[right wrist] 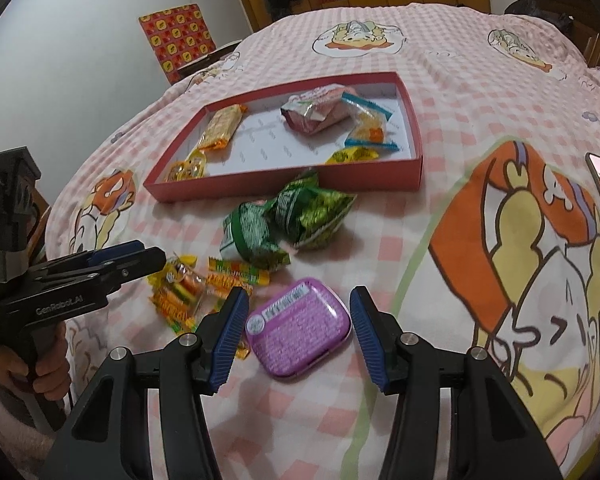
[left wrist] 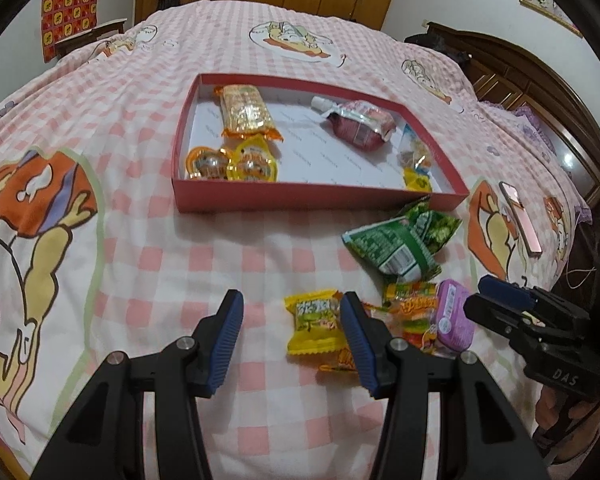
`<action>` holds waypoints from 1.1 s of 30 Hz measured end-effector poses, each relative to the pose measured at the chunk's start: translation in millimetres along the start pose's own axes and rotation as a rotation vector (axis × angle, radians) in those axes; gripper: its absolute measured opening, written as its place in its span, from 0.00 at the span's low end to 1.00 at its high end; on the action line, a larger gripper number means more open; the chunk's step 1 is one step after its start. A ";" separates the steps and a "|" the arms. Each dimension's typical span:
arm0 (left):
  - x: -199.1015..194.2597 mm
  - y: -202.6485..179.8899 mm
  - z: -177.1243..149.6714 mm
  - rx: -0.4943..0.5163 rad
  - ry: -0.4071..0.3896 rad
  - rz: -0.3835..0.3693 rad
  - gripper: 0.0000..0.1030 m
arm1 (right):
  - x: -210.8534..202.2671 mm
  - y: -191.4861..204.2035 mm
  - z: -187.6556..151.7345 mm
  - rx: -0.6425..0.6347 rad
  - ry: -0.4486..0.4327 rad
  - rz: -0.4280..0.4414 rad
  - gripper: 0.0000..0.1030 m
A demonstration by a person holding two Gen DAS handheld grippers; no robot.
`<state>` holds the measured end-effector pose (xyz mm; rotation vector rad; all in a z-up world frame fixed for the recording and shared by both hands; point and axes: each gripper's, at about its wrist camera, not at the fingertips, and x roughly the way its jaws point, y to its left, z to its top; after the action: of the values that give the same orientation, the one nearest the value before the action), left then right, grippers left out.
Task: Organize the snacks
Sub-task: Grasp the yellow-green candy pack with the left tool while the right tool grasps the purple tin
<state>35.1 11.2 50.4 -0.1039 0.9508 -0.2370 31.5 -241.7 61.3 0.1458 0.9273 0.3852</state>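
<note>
The right gripper (right wrist: 300,336) is wide open, straddling a purple rounded tin (right wrist: 299,329) without gripping it; the left gripper (left wrist: 292,340) gapes empty beside a small yellow candy packet (left wrist: 314,326). Beyond the tin, two green crinkled bags (right wrist: 288,224) lie loose just before the shallow red cardboard tray (right wrist: 414,128), which already holds several snacks; roughly half remains, I judge

Open checked bed (left wrist: 160,280) lies left of the snack pile. Green bags (right wrist: 296,220) sit between the pile and the red box (left wrist: 316,196), just before its near wall. The box's middle floor is bare; a phone (left wrist: 520,220) lies far right.
</note>
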 end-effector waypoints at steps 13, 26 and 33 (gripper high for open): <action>9.2 5.3 -14.0 0.003 0.003 0.018 0.53 | 9.6 -3.3 -14.7 0.021 0.030 0.005 0.53; 19.0 2.8 -14.6 0.009 -0.014 0.058 0.37 | 13.9 11.7 -19.5 -0.029 0.021 0.016 0.75; 18.2 0.5 -17.0 0.030 -0.027 0.067 0.27 | 19.0 17.7 -21.6 -0.095 0.009 -0.039 0.78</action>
<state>31.5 7.5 26.0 -0.0480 0.9218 -0.1875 19.9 -219.0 39.2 0.0391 0.9172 0.3927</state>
